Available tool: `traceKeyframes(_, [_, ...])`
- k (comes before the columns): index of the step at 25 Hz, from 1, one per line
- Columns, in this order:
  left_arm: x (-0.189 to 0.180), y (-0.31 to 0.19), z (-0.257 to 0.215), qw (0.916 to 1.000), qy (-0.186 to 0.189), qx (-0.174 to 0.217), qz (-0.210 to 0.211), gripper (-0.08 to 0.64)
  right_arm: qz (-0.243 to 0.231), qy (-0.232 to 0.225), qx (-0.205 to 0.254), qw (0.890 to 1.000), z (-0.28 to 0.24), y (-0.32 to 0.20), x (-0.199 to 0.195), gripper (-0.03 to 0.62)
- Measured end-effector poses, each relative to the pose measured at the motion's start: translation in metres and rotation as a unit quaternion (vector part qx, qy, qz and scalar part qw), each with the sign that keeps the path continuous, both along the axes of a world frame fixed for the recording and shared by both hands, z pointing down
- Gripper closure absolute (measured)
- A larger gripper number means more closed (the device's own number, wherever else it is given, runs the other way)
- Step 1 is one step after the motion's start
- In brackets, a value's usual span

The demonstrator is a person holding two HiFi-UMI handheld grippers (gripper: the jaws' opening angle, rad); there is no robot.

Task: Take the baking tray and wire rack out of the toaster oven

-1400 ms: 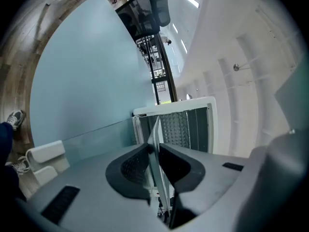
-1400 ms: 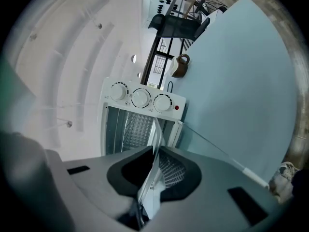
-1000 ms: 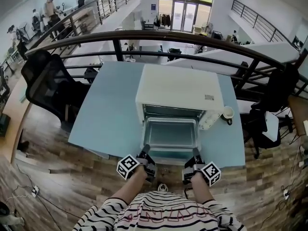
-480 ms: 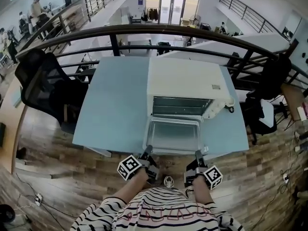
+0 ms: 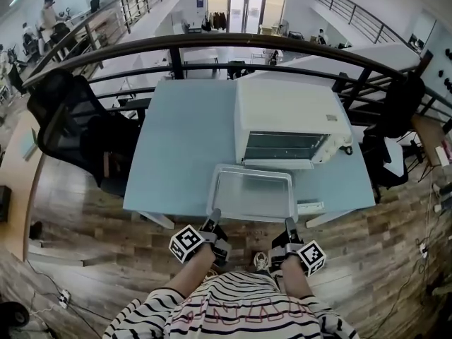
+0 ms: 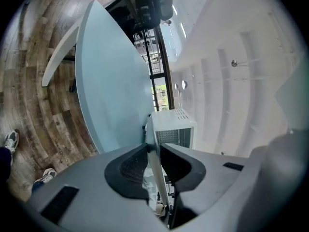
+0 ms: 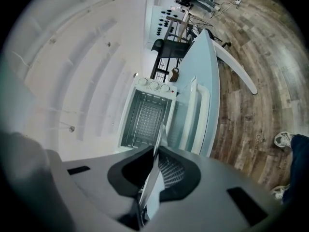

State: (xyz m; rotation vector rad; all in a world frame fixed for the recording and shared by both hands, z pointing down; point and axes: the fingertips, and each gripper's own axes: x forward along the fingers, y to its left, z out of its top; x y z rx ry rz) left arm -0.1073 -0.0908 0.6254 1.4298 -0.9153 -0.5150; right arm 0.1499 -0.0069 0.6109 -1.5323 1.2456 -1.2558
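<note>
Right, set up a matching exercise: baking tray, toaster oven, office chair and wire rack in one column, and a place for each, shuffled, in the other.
1. baking tray
2. toaster oven
3. office chair
4. wire rack

A. on the floor beside the table's left edge
B. inside the oven cavity
C. clamped at its near rim by the left hand-held gripper and the right hand-held gripper
D. standing on the table's right half

Pairs: 1-C, 2-D, 3-A, 4-B.

Bright, even daylight comes from the far glass doors [image 5: 244, 9]; shadows are soft. Lines bow at the edges; gripper views go black in corners.
</note>
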Motion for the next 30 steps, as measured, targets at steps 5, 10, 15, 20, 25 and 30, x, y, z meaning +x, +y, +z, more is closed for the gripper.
traceKeyframes(5, [-0.061,0.004,-0.006,0.9996,-0.004,0.011,-0.026,0.476,-0.028,-0.004,0.009,1.000,-0.002,-0.008,-0.058,0.544])
traceKeyframes(10, [-0.119,0.007,-0.012,0.9981,-0.009,0.025,-0.055,0.475,-0.068,-0.006,0.020,0.997,-0.006,-0.022,-0.112,0.543])
traceKeyframes(15, [-0.163,0.006,-0.011,0.9958,-0.008,0.029,-0.087,0.472,-0.109,-0.002,0.018,0.994,-0.006,-0.041,-0.153,0.543])
traceKeyframes(20, [-0.197,-0.002,-0.009,0.9929,-0.007,0.028,-0.116,0.472,-0.139,0.002,0.017,0.990,-0.005,-0.065,-0.185,0.543])
traceKeyframes(25, [-0.218,-0.023,-0.008,0.9900,-0.002,0.029,-0.138,0.471,-0.158,0.004,0.013,0.987,-0.005,-0.094,-0.207,0.543])
traceKeyframes(30, [-0.227,-0.054,-0.007,0.9898,-0.006,0.033,-0.138,0.471,-0.162,-0.006,0.009,0.987,0.000,-0.124,-0.215,0.543])
